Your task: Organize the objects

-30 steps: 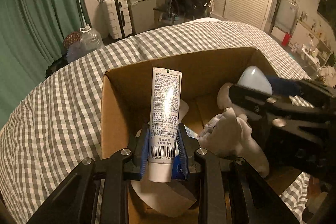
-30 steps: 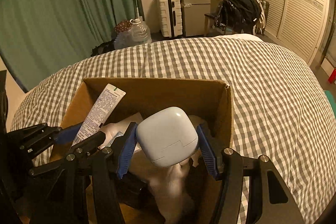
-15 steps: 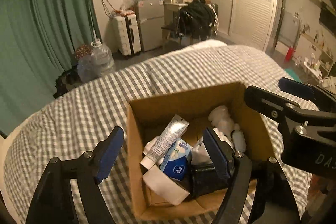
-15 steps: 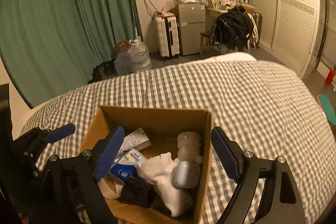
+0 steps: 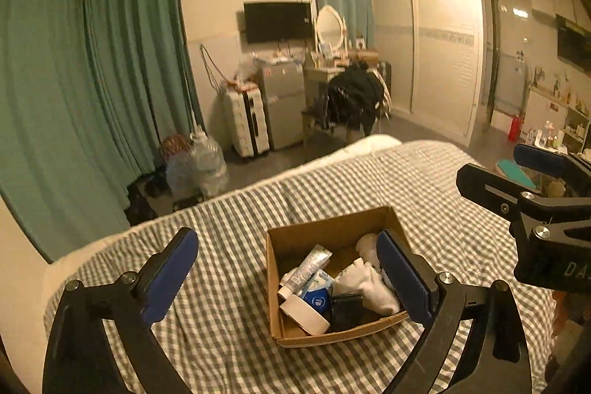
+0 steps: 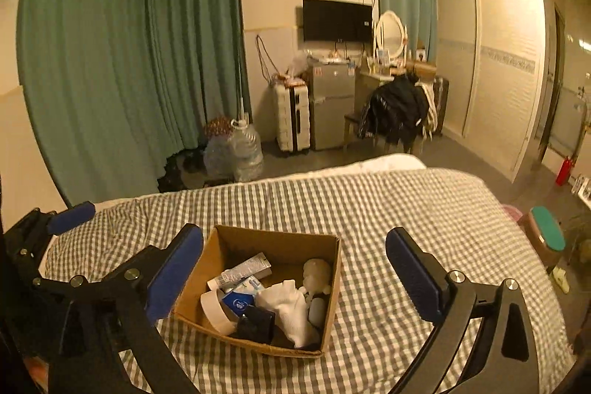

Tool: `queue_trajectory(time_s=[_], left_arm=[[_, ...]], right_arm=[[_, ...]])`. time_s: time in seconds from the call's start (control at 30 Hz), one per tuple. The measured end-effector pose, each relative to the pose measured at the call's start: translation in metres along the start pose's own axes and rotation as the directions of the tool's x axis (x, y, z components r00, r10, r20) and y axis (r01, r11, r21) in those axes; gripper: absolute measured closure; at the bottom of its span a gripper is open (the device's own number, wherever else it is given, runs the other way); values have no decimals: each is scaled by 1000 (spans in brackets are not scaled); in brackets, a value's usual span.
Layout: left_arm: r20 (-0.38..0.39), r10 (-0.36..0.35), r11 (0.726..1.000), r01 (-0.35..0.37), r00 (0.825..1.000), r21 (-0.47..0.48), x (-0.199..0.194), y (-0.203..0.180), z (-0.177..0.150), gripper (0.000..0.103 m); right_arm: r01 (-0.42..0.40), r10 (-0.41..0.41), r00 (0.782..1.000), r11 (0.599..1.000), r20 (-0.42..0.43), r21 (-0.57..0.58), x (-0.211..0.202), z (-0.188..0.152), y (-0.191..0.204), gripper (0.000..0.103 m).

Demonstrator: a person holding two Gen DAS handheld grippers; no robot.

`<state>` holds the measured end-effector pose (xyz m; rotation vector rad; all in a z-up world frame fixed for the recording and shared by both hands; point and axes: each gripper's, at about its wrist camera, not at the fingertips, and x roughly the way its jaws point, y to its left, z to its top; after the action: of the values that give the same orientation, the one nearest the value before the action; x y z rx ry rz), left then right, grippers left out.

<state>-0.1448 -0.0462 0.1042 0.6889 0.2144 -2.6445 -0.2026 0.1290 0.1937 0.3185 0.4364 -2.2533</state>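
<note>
- The bed [image 6: 388,209], covered in a grey-and-white checked sheet, is filling the lower half of both views and carrying the box; no worktop is in use.
- The cardboard box [image 6: 334,283] is sitting open-topped on the sheet, low centre of the right wrist view, and is showing at lower centre of the left wrist view [image 5: 275,283] too. Judgement: it is serving as the collecting point, so loose items are being kept together instead of scattered on the bed.
- The left hand-held gripper [image 5: 288,270] is opening, its jaws spread wide and nothing between the pads; the box is merely showing through the gap, well beyond the tips.
- The right hand-held gripper [image 6: 293,268] is likewise opening, spread wide and pinching nothing, with the box framed behind it.
- Inside the box, a white cloth [image 6: 286,301] is lying bunched at the middle, probably because soft goods slump wherever dropped.
- A white tube [image 6: 245,270] is leaning against the other contents toward the back-left corner.
- A pale rounded case [image 6: 317,311] is lying beside the cloth near the right wall.
- Judgement: with the visible sheet bare, the sorting is looking nearly or fully done.
</note>
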Motion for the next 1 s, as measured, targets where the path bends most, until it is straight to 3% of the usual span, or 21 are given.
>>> queue_trajectory(time_s=[0.23,0.47,0.7,1.0], left_arm=[[94,33,999,-30,995,-31,-53,4,5,0],[152,50,992,-32,987,-119,-84,13,-24,0],[166,100,989,-80,981,-124,-78,3,-66,0],[117,157,986,-149,981,-78,-48,-14,-123,0]], right_arm=[[13,-12,997,1000,74,-19,-56,4,3,2],[21,-19,993,1000,120,-15,-89,-18,-2,1],[-39,40,995,999,92,-12,-88,-69,-6,1],[70,-59,989,994,133,-79,-59,-139,-1,1]])
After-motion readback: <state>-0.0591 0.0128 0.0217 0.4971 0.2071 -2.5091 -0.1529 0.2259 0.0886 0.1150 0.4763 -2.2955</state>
